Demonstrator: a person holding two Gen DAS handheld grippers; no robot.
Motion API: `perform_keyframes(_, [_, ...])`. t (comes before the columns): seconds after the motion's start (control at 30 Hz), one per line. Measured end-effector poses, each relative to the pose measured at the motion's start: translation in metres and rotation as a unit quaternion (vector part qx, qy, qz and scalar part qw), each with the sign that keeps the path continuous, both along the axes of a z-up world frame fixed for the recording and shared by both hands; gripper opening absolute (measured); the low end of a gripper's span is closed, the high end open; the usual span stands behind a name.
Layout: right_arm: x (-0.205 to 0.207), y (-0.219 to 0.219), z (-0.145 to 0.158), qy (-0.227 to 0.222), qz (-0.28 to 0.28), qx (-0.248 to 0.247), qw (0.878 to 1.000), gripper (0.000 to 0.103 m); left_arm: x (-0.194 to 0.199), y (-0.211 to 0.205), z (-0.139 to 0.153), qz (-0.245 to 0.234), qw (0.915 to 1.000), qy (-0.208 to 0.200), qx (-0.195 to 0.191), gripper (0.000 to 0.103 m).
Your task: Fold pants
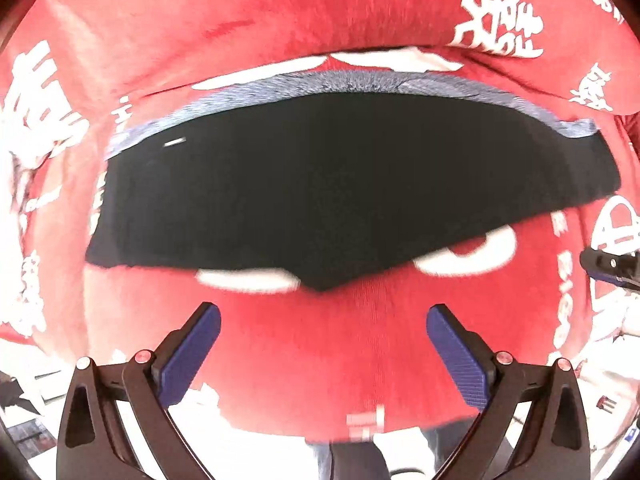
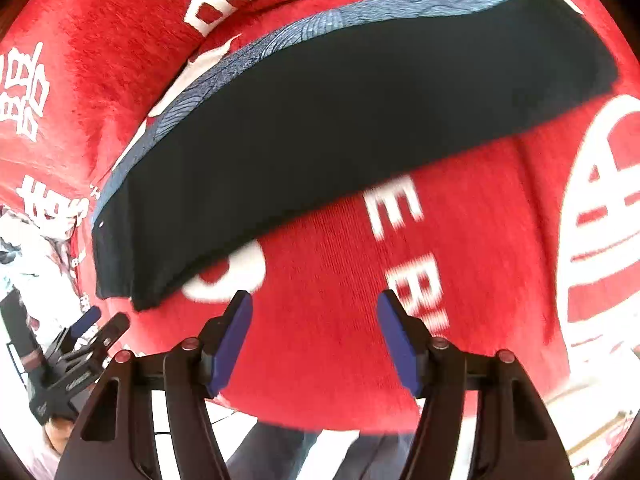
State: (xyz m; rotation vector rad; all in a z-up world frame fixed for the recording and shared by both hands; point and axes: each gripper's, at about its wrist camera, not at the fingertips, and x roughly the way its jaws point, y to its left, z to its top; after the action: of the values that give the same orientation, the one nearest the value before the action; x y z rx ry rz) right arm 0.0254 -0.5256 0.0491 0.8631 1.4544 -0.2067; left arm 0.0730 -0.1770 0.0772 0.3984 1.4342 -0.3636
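Currently both claws are empty. Left wrist view, nearest first: left claw (image 1: 323, 322) is spread wide, blue pads (image 1: 192, 354) apart with nothing between them, hanging over bare red cloth (image 1: 312, 352). That cloth is printed with white characters and letters and fills nearly the whole view; whether it covers a tabletop or a bed I cannot tell. Beyond the fingertips, toward 12 o'clock, the pants (image 1: 340, 188) lie folded flat on the cloth as a dark, wide band with a pointed lower edge closest to the claw. A blue-grey patterned strip (image 1: 352, 82) runs along their far edge. At 3 o'clock the tip of the other claw just enters the view at the edge. Right wrist view, near to far: right claw (image 2: 315, 312) is also spread, though less wide than the left, nothing between its pads (image 2: 234, 340), red cloth (image 2: 320, 360) underneath. The left claw (image 2: 94, 322) shows at 9 o'clock, low and off to the side. Pants (image 2: 340, 128) sit from 11 to 1 o'clock as a dark slanted band, clear of both sets of fingertips, patterned strip (image 2: 320, 26) on the far side. Frames are motion-blurred, so fine detail of the fabric is not readable.
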Motion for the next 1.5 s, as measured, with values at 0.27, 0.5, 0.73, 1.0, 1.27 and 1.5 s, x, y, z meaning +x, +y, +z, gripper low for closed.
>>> perform_keyframes(0.27, [-0.004,0.000,0.060,-0.001,0.061,0.000,0.998,0.075,-0.046,0.004,0.060,0.035,0.9991,-0.002,0.023,0.103])
perform_keyframes(0.5, [0.007,-0.014,0.096,-0.016,0.108,-0.020,0.994,0.075,-0.060,-0.019,0.106,0.046,0.9976,-0.052,0.000,0.103])
perform_keyframes(0.73, [0.002,-0.037,0.122,-0.024,0.054,-0.014,0.998,0.075,-0.046,-0.038,0.135,0.014,0.9969,-0.078,0.000,0.103])
perform_keyframes(1.0, [0.006,-0.031,0.122,-0.013,0.046,-0.013,0.999,0.075,-0.043,-0.037,0.149,0.031,0.9953,-0.092,-0.002,0.103])
perform_keyframes(1.27, [0.004,-0.038,0.118,-0.018,0.031,-0.008,0.999,0.075,-0.049,-0.041,0.148,0.034,0.9952,-0.091,0.004,0.103])
perform_keyframes(1.5, [-0.005,-0.049,0.107,-0.010,0.011,0.010,1.000,0.075,-0.054,-0.053,0.143,0.017,0.9964,-0.082,0.017,0.103])
